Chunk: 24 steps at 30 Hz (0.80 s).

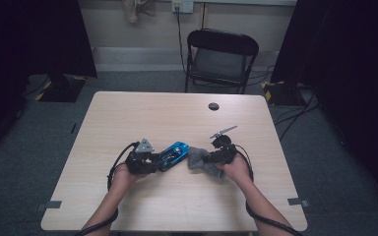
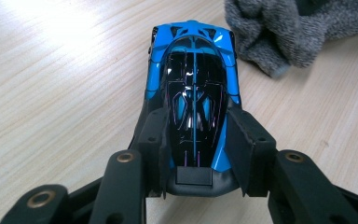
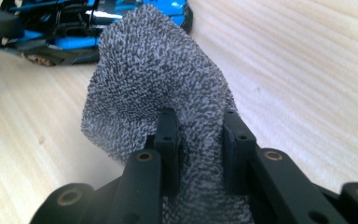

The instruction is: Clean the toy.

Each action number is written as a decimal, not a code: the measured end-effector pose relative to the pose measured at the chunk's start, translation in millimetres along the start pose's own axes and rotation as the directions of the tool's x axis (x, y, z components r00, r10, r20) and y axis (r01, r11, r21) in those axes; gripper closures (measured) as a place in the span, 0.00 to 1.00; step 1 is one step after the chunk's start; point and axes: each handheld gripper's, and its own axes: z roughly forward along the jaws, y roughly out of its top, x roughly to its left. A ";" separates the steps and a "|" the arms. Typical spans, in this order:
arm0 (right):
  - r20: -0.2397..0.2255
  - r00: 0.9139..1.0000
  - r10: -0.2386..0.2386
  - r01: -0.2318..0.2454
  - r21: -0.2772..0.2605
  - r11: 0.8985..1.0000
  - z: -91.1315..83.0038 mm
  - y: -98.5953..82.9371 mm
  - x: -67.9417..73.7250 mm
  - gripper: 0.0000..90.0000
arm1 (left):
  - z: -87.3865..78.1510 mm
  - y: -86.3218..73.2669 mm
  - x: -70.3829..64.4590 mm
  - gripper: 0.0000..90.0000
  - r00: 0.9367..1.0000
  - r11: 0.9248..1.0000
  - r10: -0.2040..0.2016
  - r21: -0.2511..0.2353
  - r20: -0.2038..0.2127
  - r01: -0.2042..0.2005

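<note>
On the pale wooden table [image 1: 128,118], my left gripper [image 2: 193,140] clamps the blue-and-black toy car [image 2: 193,84] at its rear. Its long axis points at the grey terry cloth [image 3: 158,74], which is just beside its nose. My right gripper [image 3: 198,140] pinches that cloth.

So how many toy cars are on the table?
1. The blue toy car sits near the table's middle, clamped at its rear by the left gripper, beside the grey cloth.

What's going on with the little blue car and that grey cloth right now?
Left gripper shut on blue toy car. Right gripper shut on grey cloth, beside the car's nose. Nothing in the way on the table.
</note>
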 end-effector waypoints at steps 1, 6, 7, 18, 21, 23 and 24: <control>0.001 1.000 -0.001 0.001 0.003 1.000 -0.9 -1.0 0.2 0.80 | 0.5 -0.3 0.4 0.66 1.000 1.000 -0.008 -0.008 0.006 0.009; -0.020 1.000 -0.015 0.015 -0.008 1.000 -7.5 -7.9 2.0 0.80 | 1.3 0.0 2.5 0.55 0.998 0.998 -0.053 -0.021 0.040 0.054; -0.027 1.000 -0.016 0.016 -0.009 1.000 -8.9 -8.8 3.2 0.80 | 2.3 0.6 1.6 0.48 0.997 0.998 -0.055 -0.013 0.054 0.056; -0.097 0.990 -0.102 0.101 -0.010 0.995 -11.4 -20.3 28.8 0.79 | 4.2 5.2 -1.9 0.36 0.994 0.996 -0.085 0.015 0.073 0.084; -0.102 0.988 -0.117 0.117 -0.005 0.993 -10.4 -20.9 34.1 0.79 | 2.6 7.4 -1.7 0.33 0.993 0.995 -0.095 0.025 0.074 0.094; -0.111 0.986 -0.124 0.125 0.003 0.992 -8.6 -21.0 37.5 0.78 | 1.2 8.6 -1.0 0.33 0.991 0.994 -0.111 0.028 0.071 0.110; -0.119 0.985 -0.126 0.127 0.004 0.992 -7.5 -21.0 38.4 0.78 | 0.3 9.2 -1.0 0.32 0.991 0.993 -0.114 0.025 0.064 0.113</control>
